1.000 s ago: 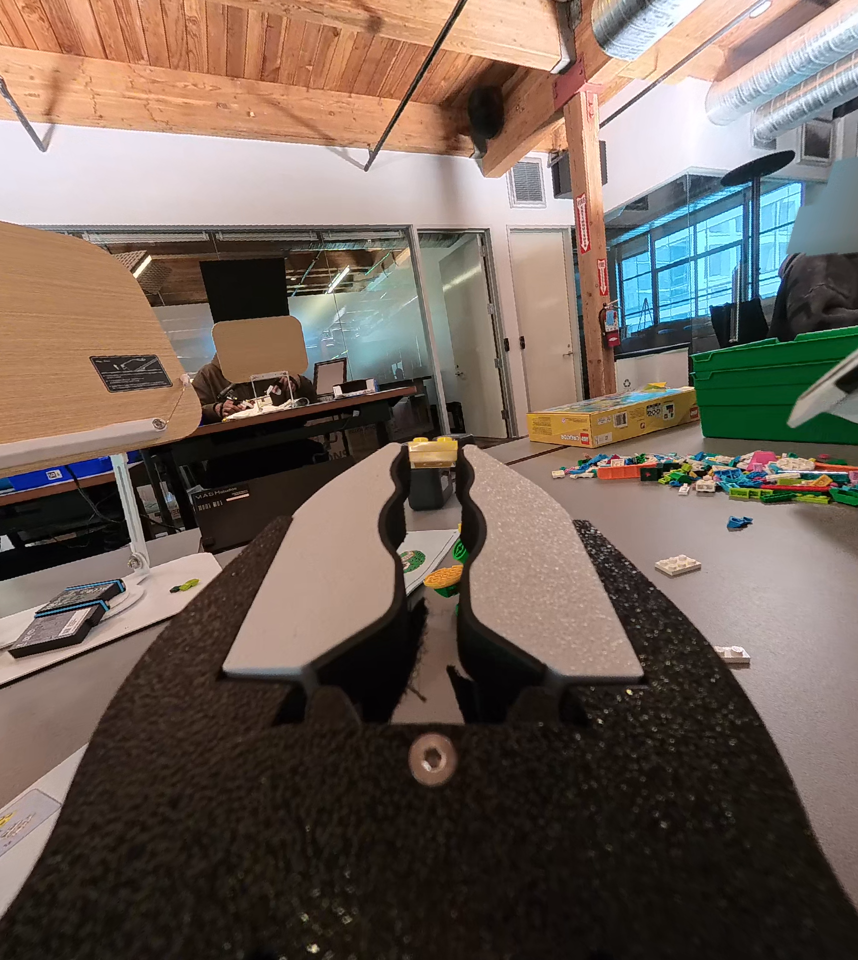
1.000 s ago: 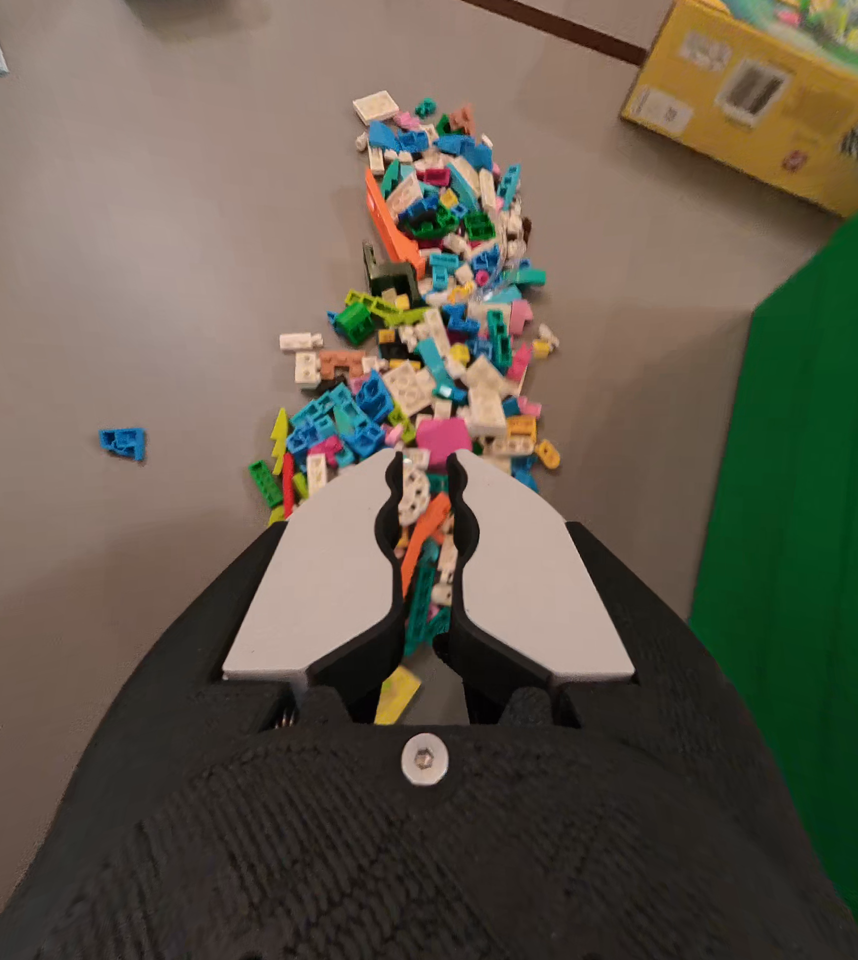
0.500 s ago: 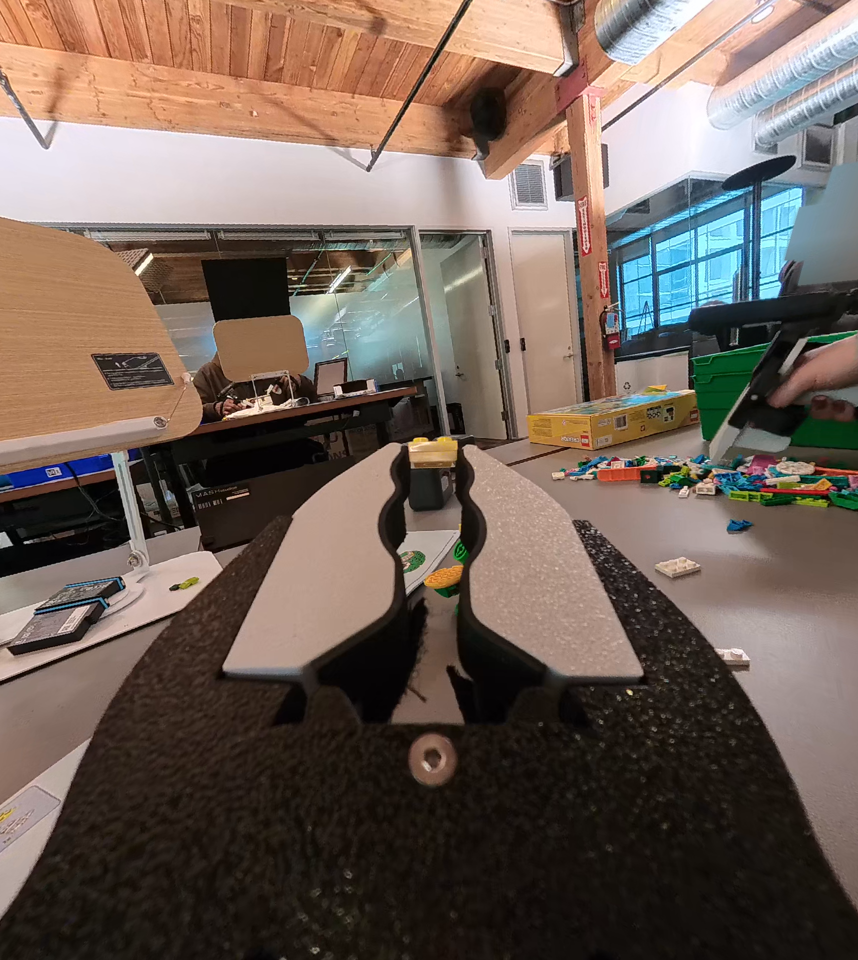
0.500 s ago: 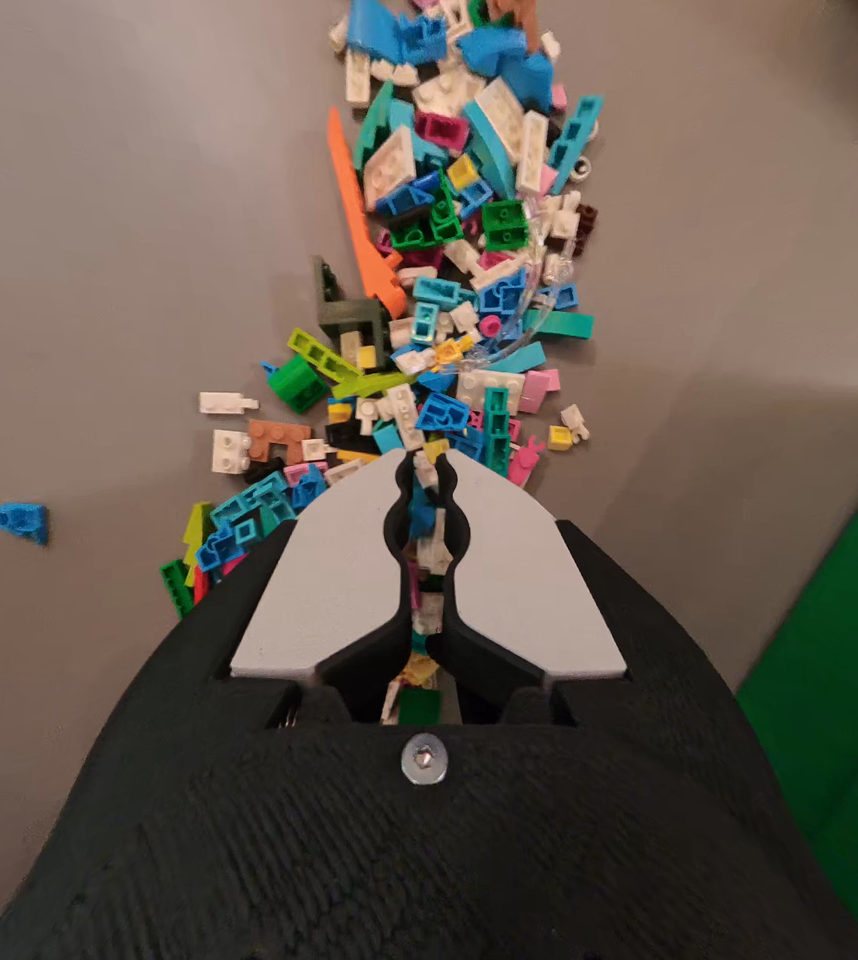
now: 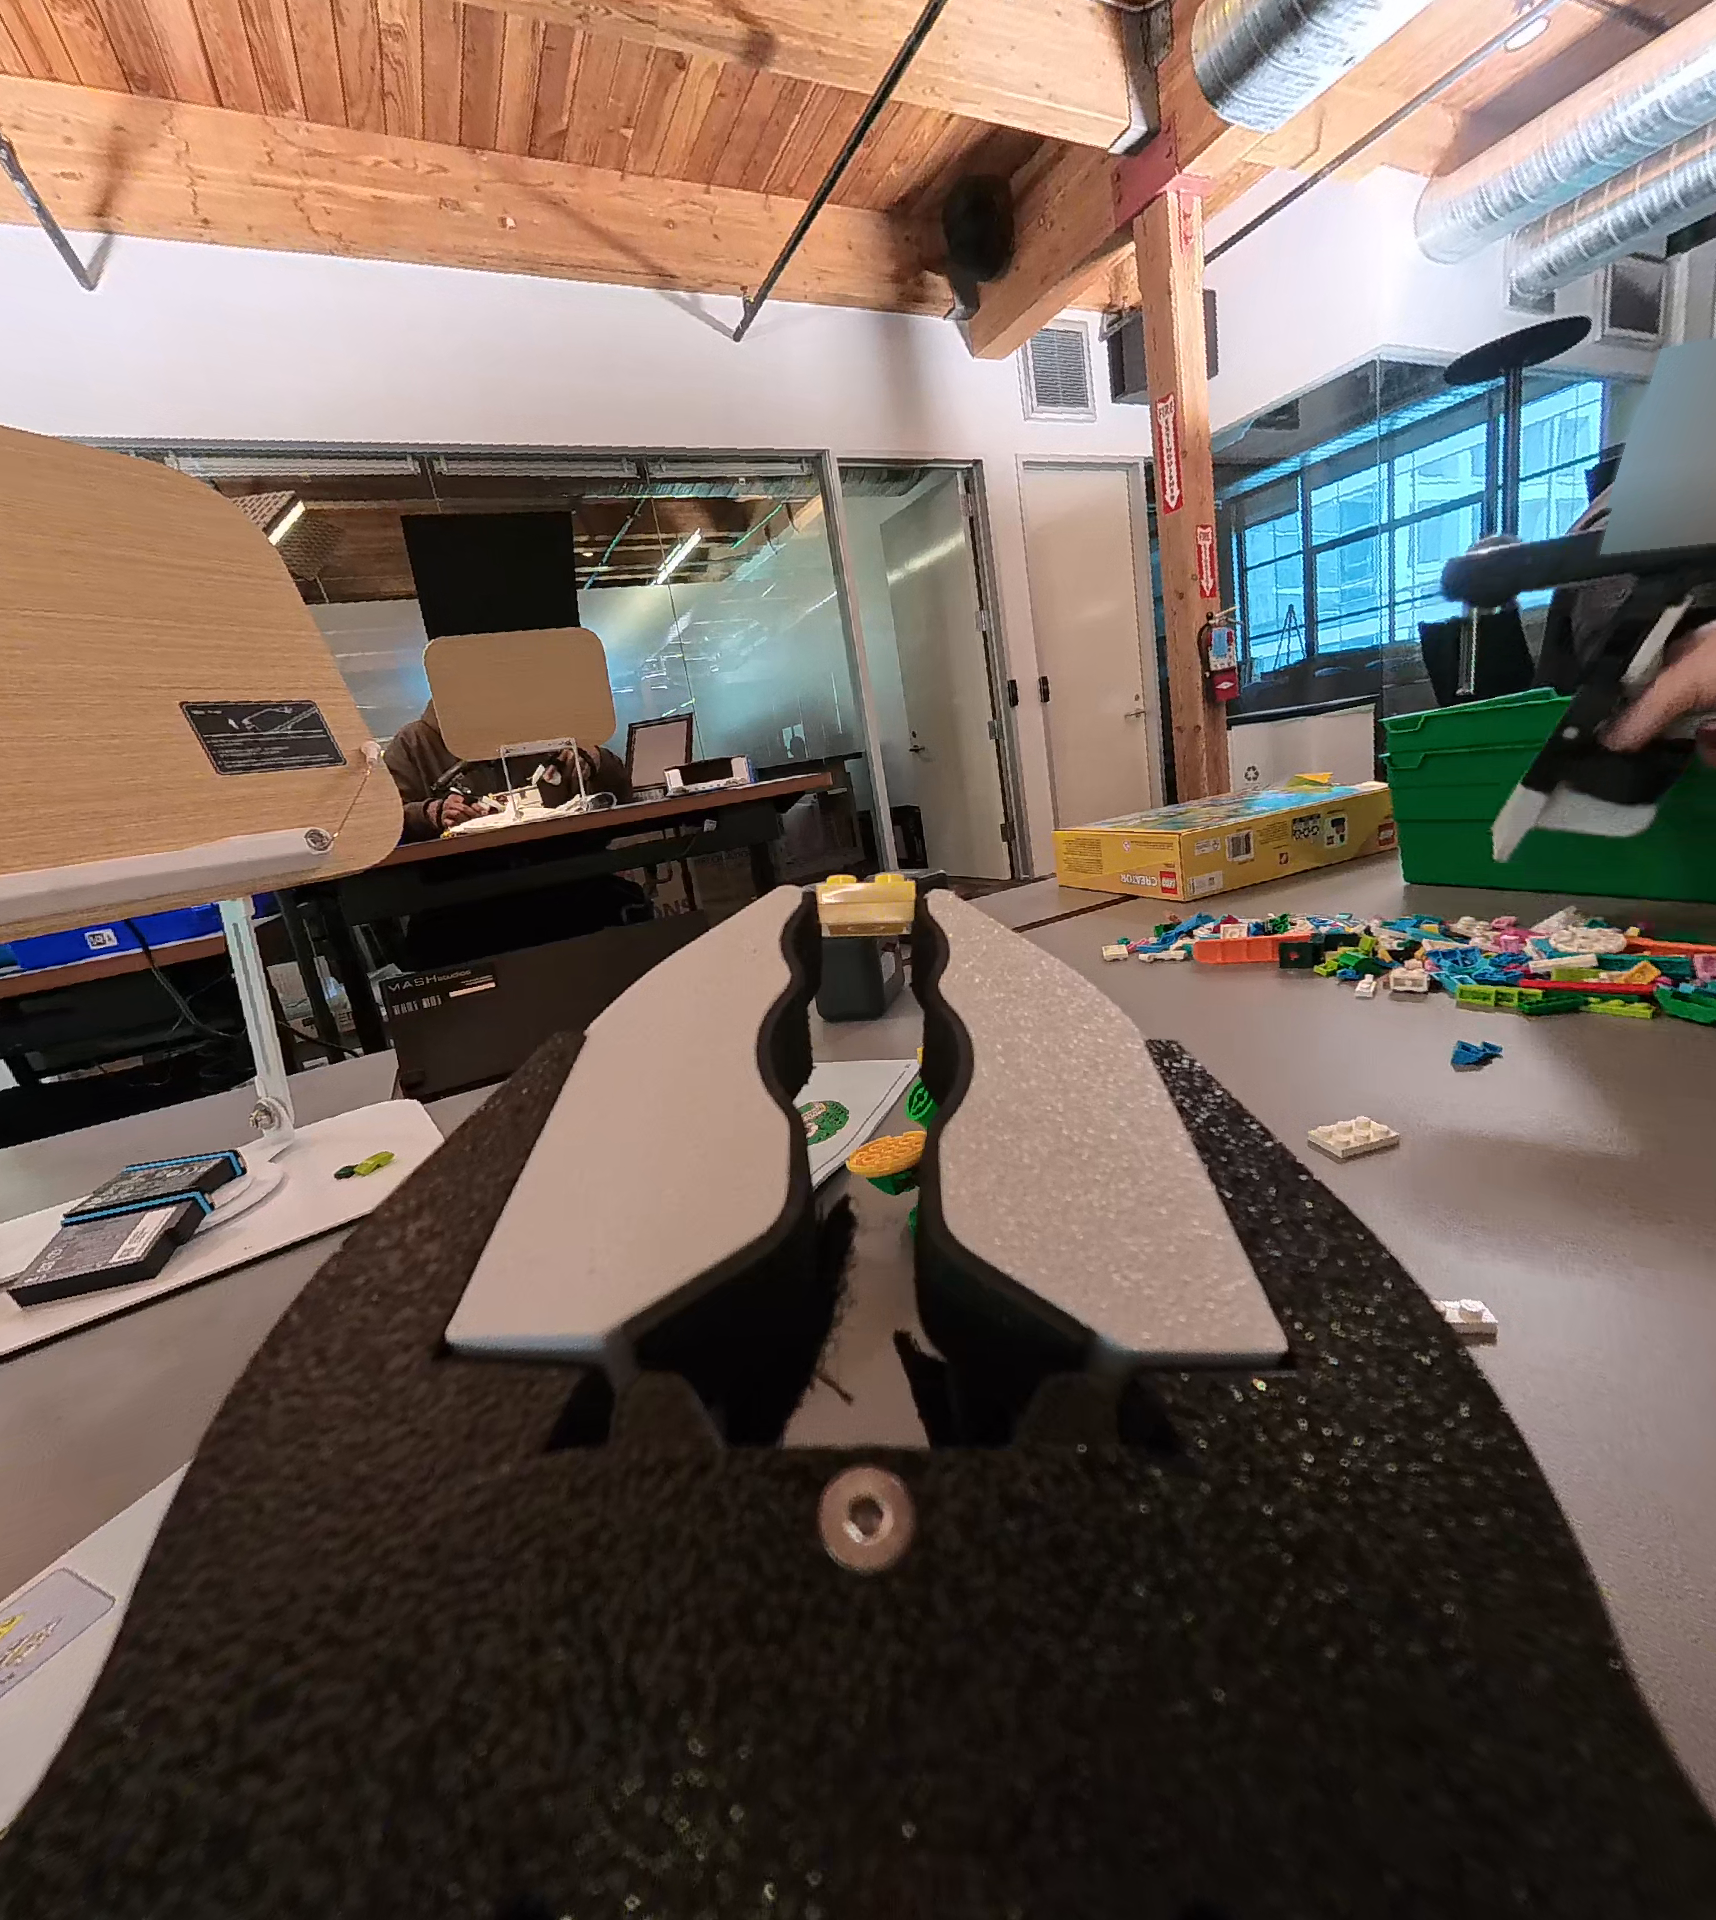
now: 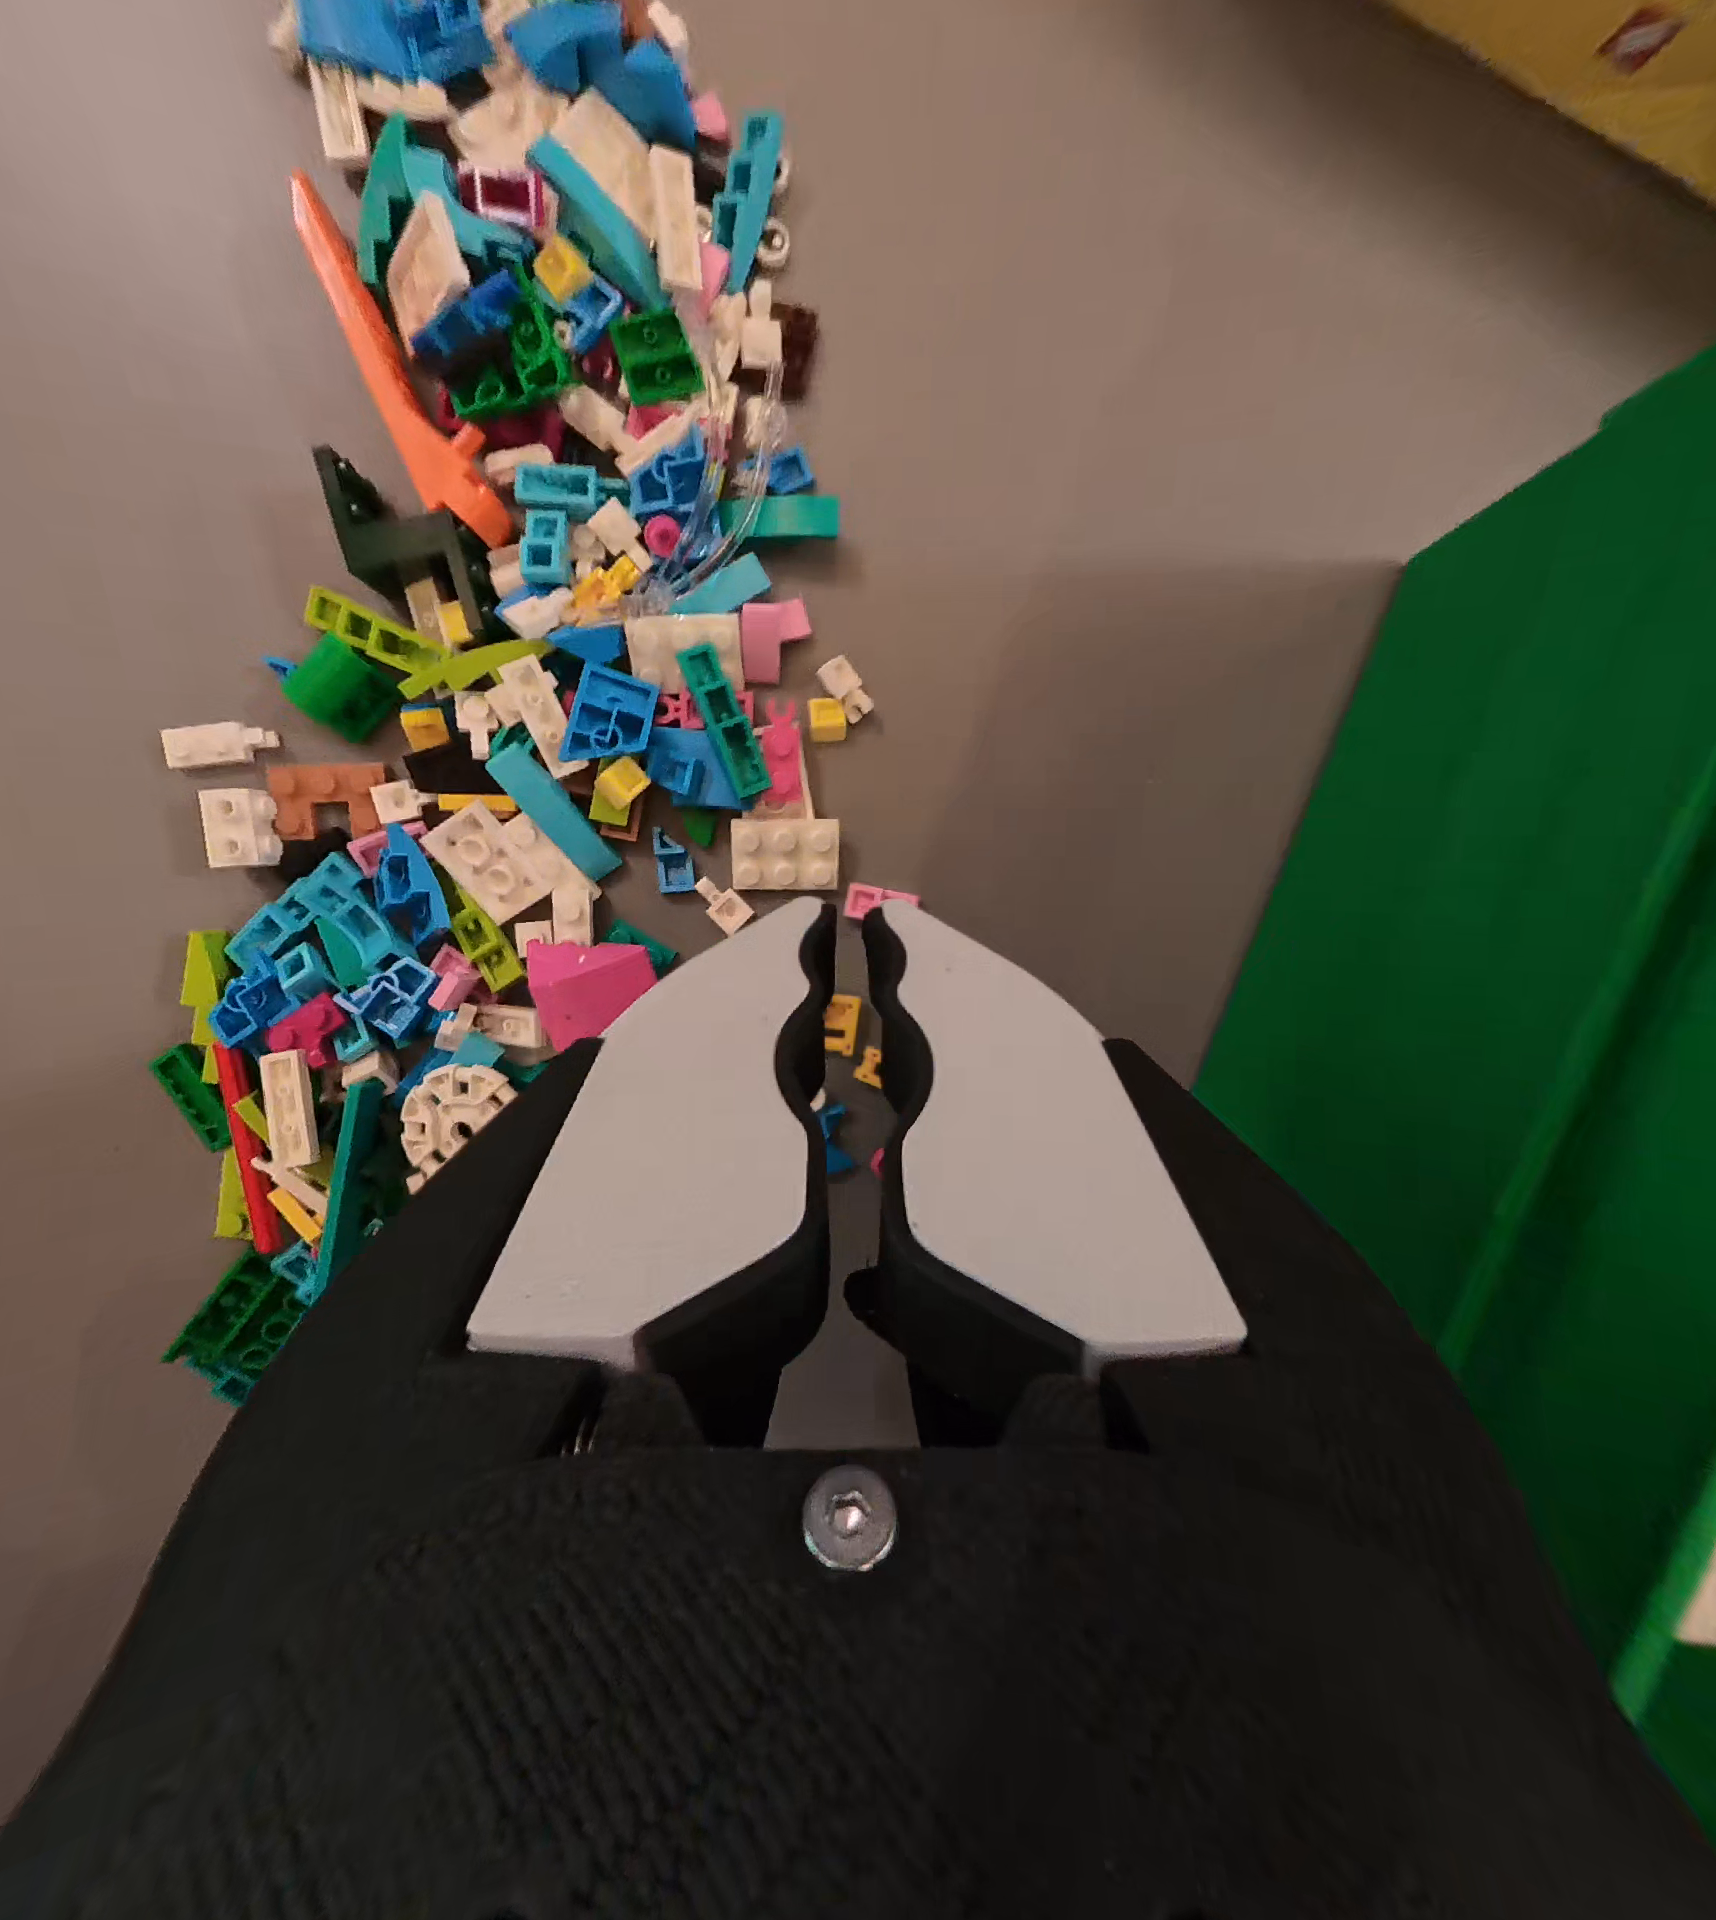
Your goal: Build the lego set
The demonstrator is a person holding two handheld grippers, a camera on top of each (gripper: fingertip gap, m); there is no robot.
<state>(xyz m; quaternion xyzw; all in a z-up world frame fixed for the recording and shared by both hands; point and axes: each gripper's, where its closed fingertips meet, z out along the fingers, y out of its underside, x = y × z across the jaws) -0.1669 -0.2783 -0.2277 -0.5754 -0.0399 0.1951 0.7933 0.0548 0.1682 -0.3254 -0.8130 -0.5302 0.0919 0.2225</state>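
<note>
gripping one yellow brick [image 5: 865,906], left gripper [image 5: 865,914]; right gripper [image 6: 849,914] empty.

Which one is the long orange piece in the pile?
Find the heap of loose bricks on the grey table, left of the green bin. On the heap's left edge lies the long orange piece, a thin pointed blade, the longest there.

Left wrist view sits low, near the grey tabletop [image 5: 1560,1299], facing level across the room. Right wrist view looks steeply down, close over the heap of multicoloured plastic bricks [image 6: 563,623]. Both share that heap [image 5: 1519,961], the green plastic bin [image 5: 1456,821] [image 6: 1560,935] and the yellow cardboard box [image 5: 1218,847].
</note>
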